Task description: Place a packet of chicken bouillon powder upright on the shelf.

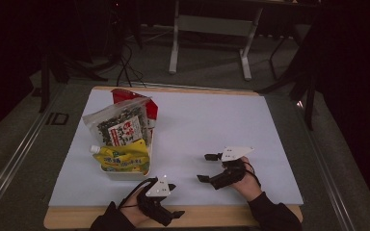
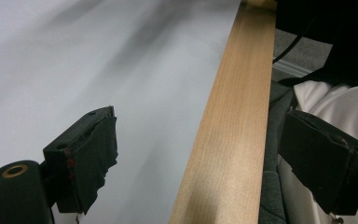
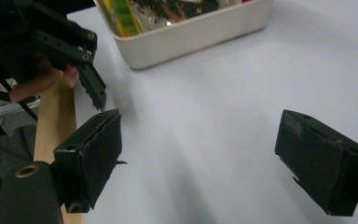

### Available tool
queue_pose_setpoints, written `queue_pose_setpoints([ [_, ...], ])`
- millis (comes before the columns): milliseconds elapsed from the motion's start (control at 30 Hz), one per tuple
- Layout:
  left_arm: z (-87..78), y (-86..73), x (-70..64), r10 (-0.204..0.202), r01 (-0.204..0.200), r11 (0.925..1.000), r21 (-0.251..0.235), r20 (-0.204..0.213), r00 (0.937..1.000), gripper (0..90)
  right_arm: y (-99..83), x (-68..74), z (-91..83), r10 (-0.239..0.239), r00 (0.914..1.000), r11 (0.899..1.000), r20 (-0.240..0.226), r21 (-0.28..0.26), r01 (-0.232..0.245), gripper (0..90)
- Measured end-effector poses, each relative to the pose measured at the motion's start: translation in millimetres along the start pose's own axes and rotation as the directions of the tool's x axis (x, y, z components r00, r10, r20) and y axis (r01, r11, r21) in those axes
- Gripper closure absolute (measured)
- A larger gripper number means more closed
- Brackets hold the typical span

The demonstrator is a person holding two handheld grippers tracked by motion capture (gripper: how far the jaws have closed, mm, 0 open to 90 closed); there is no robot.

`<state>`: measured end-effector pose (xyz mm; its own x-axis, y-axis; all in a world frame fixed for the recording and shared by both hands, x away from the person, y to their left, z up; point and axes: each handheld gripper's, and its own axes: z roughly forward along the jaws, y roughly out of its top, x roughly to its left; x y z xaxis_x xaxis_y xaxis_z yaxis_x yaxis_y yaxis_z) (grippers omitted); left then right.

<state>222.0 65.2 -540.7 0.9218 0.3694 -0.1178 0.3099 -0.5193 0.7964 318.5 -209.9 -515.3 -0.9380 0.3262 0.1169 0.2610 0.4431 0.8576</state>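
White covering spreads over the table, whose pale wooden edge shows along the near side. On the left half of it stands a cream tub, packed with upright snack packets: a clear bag of dark seaweed snacks with a red and white label, a yellow pouch in front of it, and a red packet behind. In the right gripper view the tub's cream wall lies at the far side of the white sheet, with the packets just showing over its rim. The left gripper is held in a hand at the near edge of the table, just near and right of the tub, touching neither the tub nor any packet. Its jaws stand wide apart with nothing between them; in the left gripper view they straddle the wooden strip and the white sheet. The right gripper is held farther right, over the bare white sheet, well apart from the tub, its jaws pointing left toward it. They too are spread wide and hold nothing, as the right gripper view shows, with only the white surface between them. In that view the left gripper appears at the upper left, beside the tub's near corner.
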Motion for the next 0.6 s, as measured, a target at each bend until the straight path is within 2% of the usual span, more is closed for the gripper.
queue_pose_setpoints([
  [133,0.1,-0.3,-0.2,0.000,0.000,1.0000,0.003,0.000,1.0000,13.3,-6.8,0.6,-6.1,-0.001,0.9999,1.000,0.017,0.012,0.001,14.5],
  [300,0.1,0.0,-0.1,0.002,-0.002,1.0000,0.003,-0.002,1.0000,13.3,-14.9,-0.9,-16.3,-0.010,0.9983,0.999,0.058,0.034,0.008,14.5],
  [600,0.7,-0.2,-0.7,0.005,-0.005,1.0000,0.001,0.008,1.0000,13.3,-29.3,-2.7,-25.5,0.000,0.9962,0.998,0.087,0.069,-0.006,14.3],
])
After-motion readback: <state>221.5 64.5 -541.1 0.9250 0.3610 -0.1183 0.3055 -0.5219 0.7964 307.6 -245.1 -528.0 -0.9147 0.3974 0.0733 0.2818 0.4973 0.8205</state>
